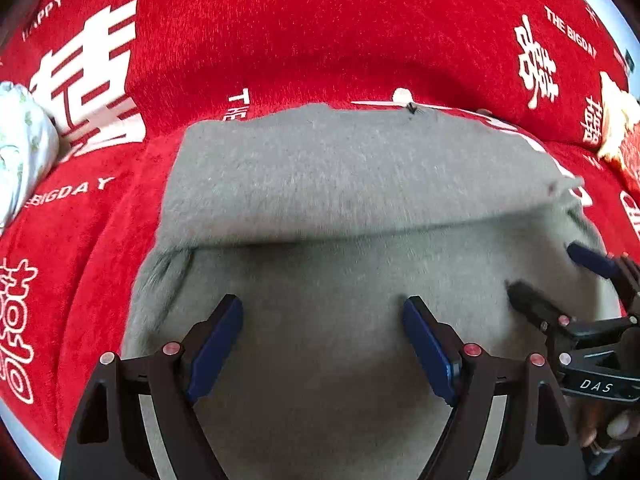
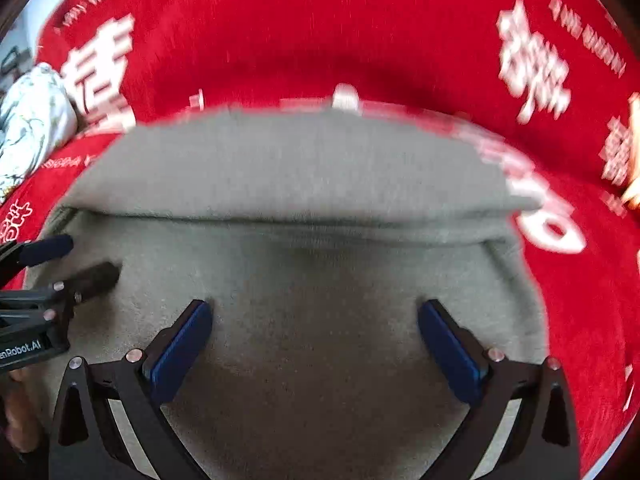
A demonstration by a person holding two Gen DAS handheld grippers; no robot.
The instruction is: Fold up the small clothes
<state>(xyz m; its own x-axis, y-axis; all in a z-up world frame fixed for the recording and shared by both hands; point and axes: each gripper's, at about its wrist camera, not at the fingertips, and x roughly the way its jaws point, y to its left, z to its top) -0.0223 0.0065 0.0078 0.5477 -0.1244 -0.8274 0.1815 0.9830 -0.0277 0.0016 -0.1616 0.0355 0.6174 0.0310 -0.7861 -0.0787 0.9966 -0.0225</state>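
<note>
Both grippers hover with jaws spread wide over a half-folded grey garment.

Blue-padded fingers of the left gripper (image 1: 322,312) and right gripper (image 2: 314,316) stand released, nothing between them, side by side above the near layer of the grey garment (image 1: 360,184). Its fold edge runs crosswise just ahead of both, long axis left to right, with the upper flap lying beyond. Neither hand looks clearly nearer; the left sits toward the garment's left end, the right toward its right end, so the next fold probably calls for both together. Underneath spreads a red cloth (image 1: 280,32) with white lettering; a pale floral bundle (image 1: 20,140) rests at its far left.
</note>
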